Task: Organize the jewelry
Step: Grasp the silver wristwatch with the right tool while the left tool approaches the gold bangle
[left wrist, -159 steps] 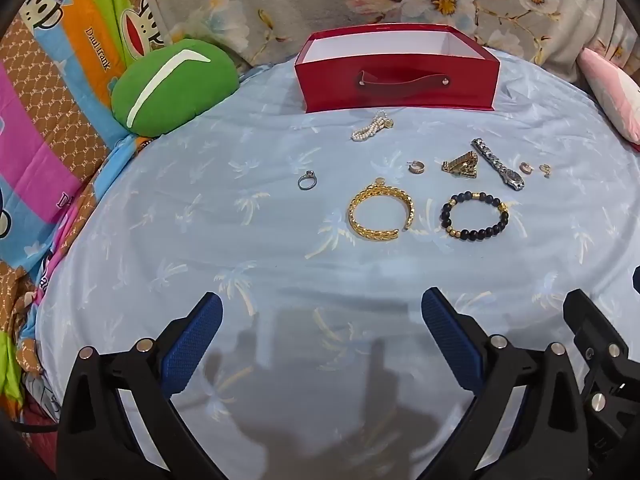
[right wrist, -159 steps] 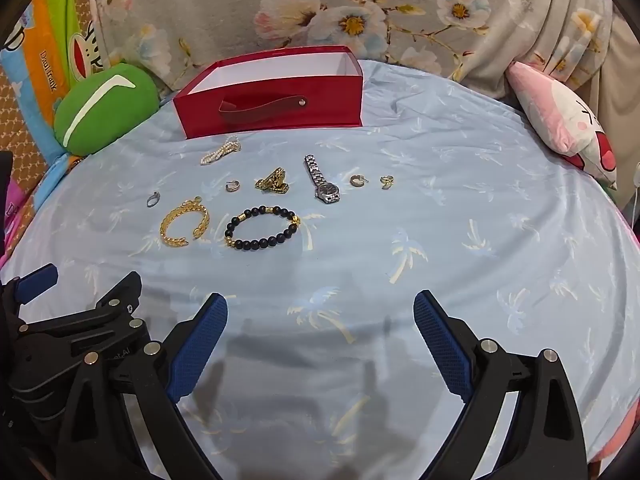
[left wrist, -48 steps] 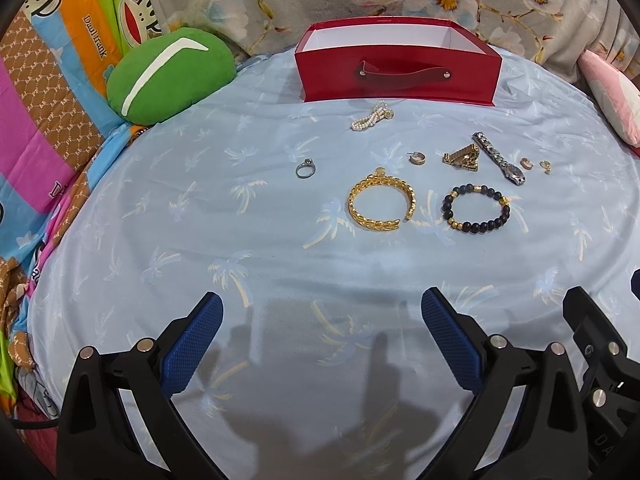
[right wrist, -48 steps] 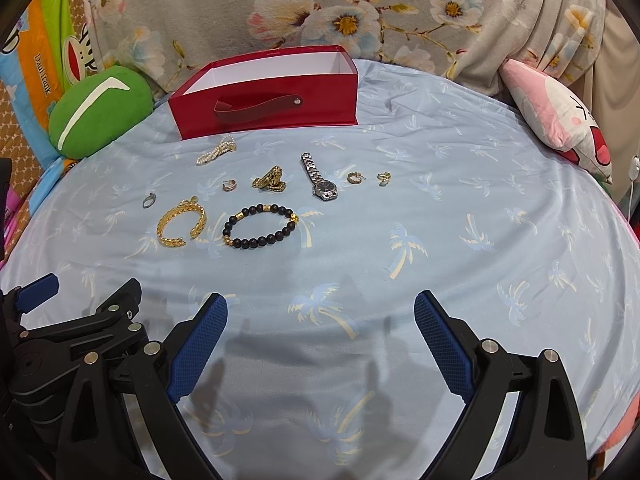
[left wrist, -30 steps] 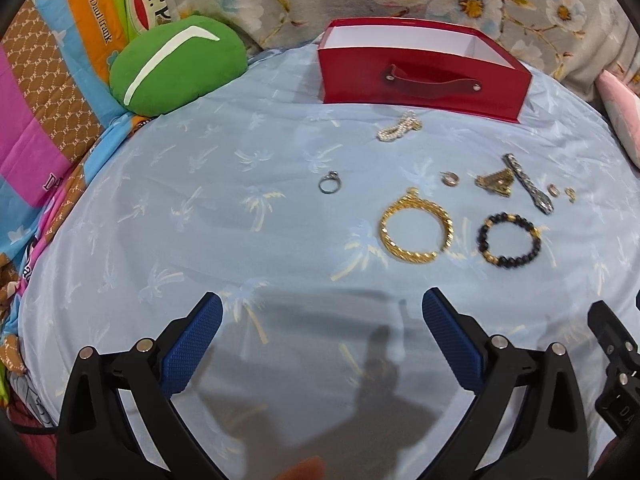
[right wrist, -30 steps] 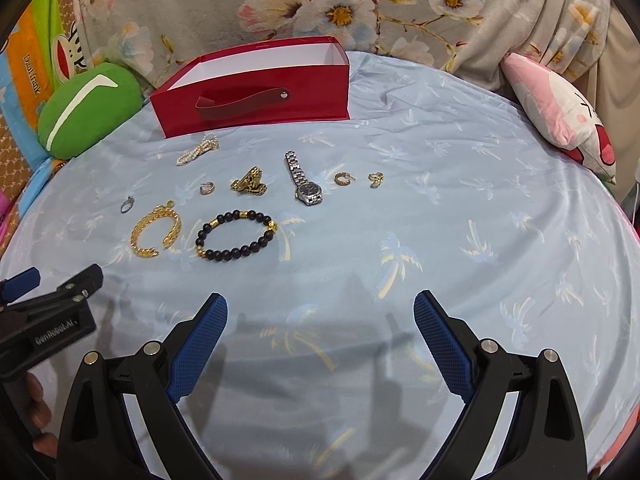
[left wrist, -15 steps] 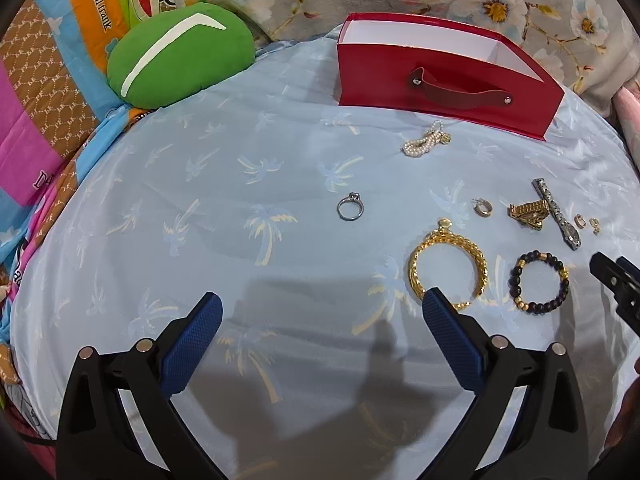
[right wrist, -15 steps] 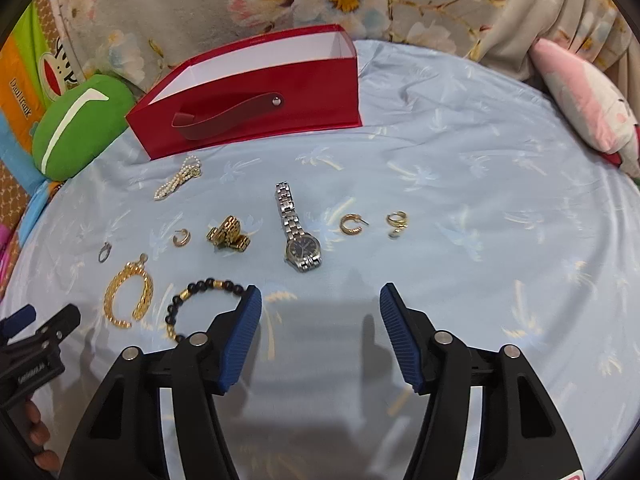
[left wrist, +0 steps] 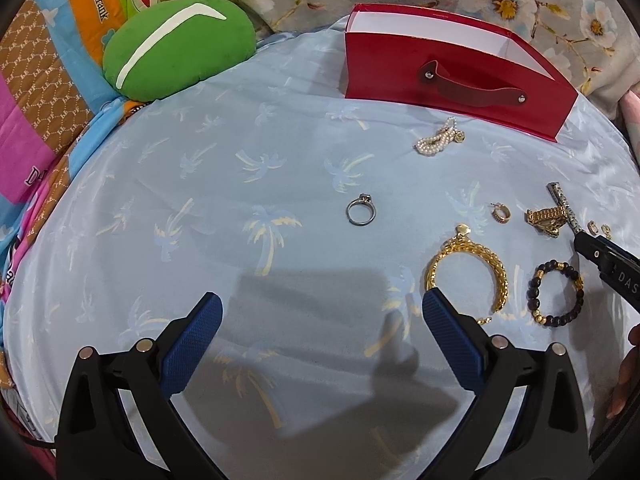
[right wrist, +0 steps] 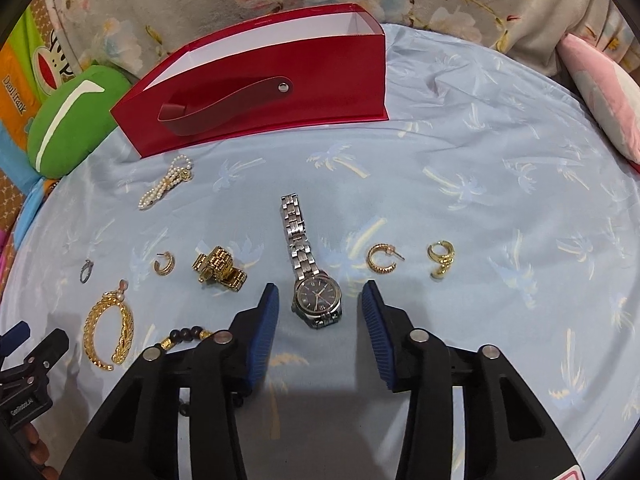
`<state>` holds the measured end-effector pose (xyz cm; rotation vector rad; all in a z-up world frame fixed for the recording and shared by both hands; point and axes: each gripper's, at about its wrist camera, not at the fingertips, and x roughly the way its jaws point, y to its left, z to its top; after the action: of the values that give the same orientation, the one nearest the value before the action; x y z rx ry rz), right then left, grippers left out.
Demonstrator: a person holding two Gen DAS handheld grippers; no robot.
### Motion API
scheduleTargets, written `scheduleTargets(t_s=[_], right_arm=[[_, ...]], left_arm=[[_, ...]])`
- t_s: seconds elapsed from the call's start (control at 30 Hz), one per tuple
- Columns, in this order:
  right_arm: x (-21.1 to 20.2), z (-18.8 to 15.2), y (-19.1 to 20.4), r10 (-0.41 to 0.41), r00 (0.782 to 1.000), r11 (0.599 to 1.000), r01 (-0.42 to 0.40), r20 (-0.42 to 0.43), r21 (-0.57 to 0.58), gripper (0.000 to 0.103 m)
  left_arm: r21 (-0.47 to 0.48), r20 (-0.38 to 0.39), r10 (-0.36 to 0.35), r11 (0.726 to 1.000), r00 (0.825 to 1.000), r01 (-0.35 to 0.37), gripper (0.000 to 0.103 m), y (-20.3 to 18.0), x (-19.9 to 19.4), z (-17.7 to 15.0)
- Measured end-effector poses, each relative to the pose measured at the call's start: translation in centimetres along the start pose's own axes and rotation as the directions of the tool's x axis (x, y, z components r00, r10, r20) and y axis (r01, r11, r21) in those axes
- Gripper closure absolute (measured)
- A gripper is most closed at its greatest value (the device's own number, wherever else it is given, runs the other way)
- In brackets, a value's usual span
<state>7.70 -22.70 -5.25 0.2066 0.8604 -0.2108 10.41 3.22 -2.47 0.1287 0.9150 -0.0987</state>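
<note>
Jewelry lies on a light blue sheet in front of an open red box (right wrist: 256, 92), which also shows in the left wrist view (left wrist: 452, 80). My right gripper (right wrist: 319, 308) is open, its blue pads on either side of the dial of a silver watch (right wrist: 310, 276), apart from it. Around it lie gold hoop earrings (right wrist: 382, 259), a gold clasp piece (right wrist: 218, 269), a pearl bracelet (right wrist: 166, 186) and a gold bangle (right wrist: 108, 326). My left gripper (left wrist: 320, 314) is open and empty, short of a silver ring (left wrist: 360, 211), with the gold bangle (left wrist: 468, 268) and a black bead bracelet (left wrist: 558, 294) to its right.
A green cushion (left wrist: 176, 44) lies at the back left by colourful bedding. A pink cushion (right wrist: 604, 96) lies at the right edge. Floral fabric runs behind the red box. The bed's edge drops away on the left.
My right gripper has moved forward and down to the watch and its jaws have narrowed around the dial. My left gripper has moved forward and left towards the silver ring.
</note>
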Motion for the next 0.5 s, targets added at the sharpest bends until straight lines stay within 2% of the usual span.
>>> scheduleTargets(t_s=[0.1,0.37,0.5], right_arm=[[0.1,0.0,0.2,-0.007,1.000,1.000,0.007,0.006,-0.009,0.079],[-0.2,-0.4,-0.4,0.014,1.000,0.999,-0.015,0.020,0.029,0.079],[-0.9,-0.9,-0.9,0.020,0.999,0.998,-0.021,0.026,0.053,0.079]], left_arm=[[-0.001,0.002,-0.007,1.000,1.000,0.007,0.005,-0.1,0.1,0.1],[-0.003,-0.005,-0.038,0.999,0.999,0.037,0.005,-0.6,0.3,-0.1],[0.015,-0.003,-0.096,0.995,0.995,0.096,0.005,-1.5,-0.2,-0.1]])
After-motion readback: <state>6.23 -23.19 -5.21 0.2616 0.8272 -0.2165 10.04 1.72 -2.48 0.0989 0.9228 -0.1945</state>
